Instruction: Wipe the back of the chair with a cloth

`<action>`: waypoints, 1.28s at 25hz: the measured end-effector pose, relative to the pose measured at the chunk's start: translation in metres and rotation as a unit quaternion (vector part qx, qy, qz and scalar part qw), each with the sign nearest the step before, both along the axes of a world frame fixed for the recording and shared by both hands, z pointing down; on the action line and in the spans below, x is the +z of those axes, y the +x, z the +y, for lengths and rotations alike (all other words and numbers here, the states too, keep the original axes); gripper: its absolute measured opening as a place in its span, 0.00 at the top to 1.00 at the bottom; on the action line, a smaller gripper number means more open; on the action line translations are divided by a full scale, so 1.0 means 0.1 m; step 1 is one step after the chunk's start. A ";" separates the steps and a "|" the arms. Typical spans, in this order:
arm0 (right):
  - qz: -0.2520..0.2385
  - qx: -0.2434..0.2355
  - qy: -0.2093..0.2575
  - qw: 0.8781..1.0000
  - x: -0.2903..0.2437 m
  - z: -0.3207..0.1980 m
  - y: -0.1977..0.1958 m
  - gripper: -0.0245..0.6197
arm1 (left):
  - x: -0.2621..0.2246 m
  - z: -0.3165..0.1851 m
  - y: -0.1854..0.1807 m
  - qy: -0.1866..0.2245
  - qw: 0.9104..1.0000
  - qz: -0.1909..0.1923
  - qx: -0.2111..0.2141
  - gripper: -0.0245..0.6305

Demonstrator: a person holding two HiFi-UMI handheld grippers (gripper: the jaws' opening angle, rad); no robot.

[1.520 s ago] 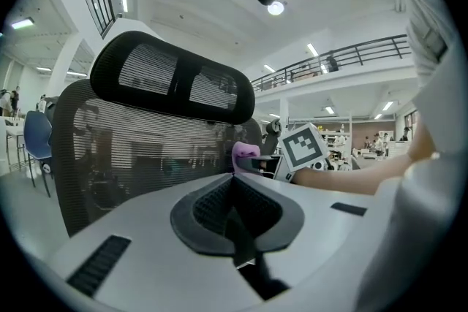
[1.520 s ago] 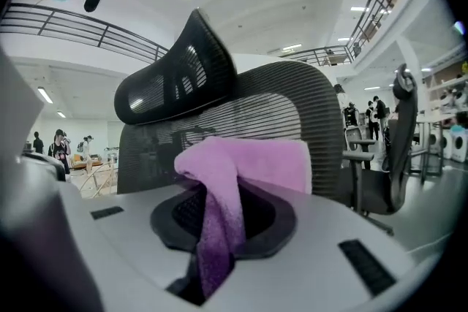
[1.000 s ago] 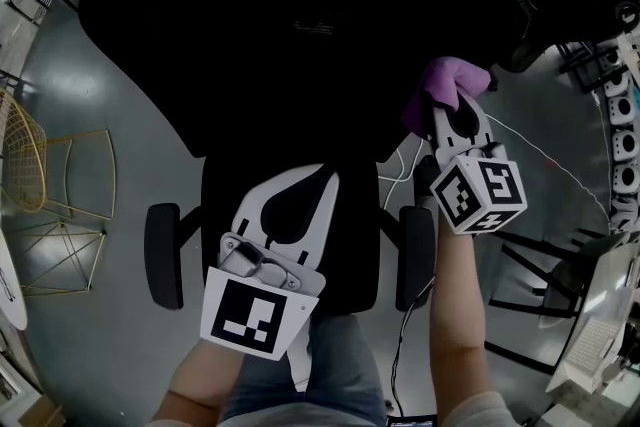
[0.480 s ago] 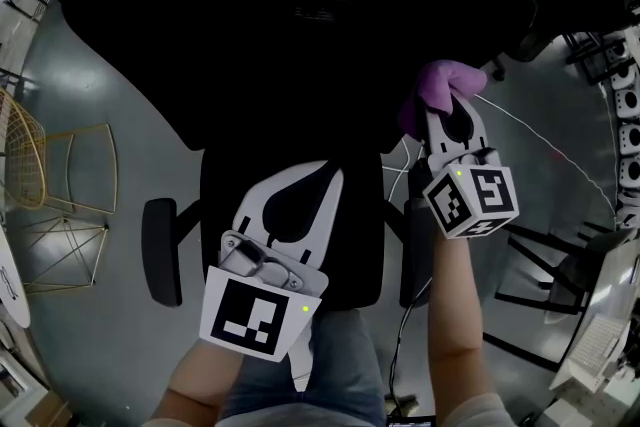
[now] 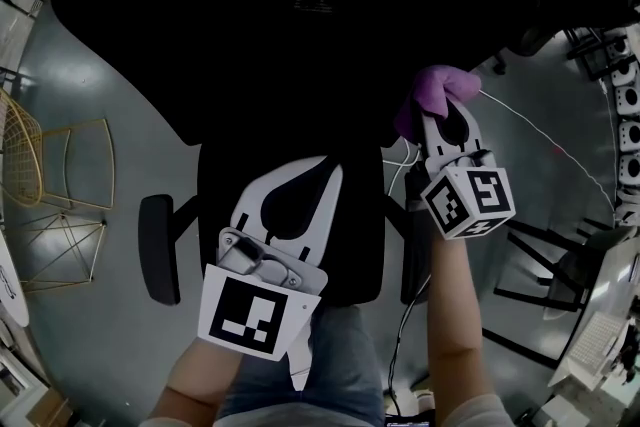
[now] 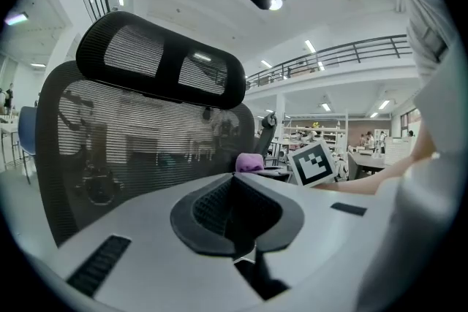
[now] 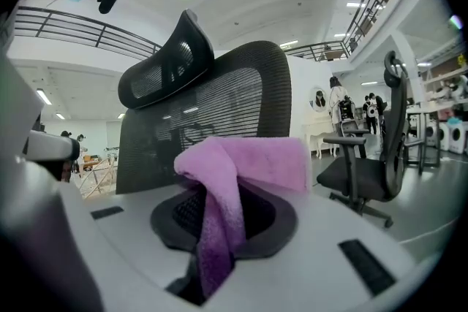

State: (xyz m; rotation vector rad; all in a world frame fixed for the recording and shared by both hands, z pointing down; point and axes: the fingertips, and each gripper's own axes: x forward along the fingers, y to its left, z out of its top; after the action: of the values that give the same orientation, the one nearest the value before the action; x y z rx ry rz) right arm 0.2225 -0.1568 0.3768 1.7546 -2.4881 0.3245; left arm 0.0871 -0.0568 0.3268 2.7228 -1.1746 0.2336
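Nearest the body, the left gripper (image 5: 305, 173) hangs over the seat (image 5: 222, 215), fingers clenched on nothing. Further out, the right gripper (image 5: 441, 115), grasping the purple cloth (image 5: 437, 88), has edged slightly leftward along the side of the chair back (image 5: 300, 35). Wiping seems barely begun. No writing is readable, only square markers (image 5: 470, 200).

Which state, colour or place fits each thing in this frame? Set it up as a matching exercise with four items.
Column one:
1. left gripper
2. right gripper
3. cloth
4. wire chair

Column two:
A. purple
B. gold, on the floor at the left of the head view
C. shut, nothing between the jaws
D. shut on the cloth

Pairs: 1-C, 2-D, 3-A, 4-B
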 end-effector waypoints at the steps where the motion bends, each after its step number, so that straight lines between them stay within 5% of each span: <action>1: 0.001 0.000 0.000 1.000 0.00 0.00 0.00 0.86 | 0.01 0.00 -0.02 -0.001 1.000 0.002 -0.002 0.95; 12: 0.005 0.002 0.005 1.000 -0.03 -0.05 -0.15 0.86 | 0.03 -0.04 -0.25 -0.003 1.000 0.006 -0.016 0.95; 32: 0.003 -0.055 0.008 0.998 -0.04 -0.18 -1.13 0.86 | 0.03 -0.11 -0.93 -0.003 0.998 0.005 -0.061 0.95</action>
State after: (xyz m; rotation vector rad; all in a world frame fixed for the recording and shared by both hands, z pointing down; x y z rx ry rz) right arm 0.1094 -0.1745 0.3724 1.6130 -2.5787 0.2915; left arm -0.0056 -0.0678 0.3298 2.6305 -1.3298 0.2067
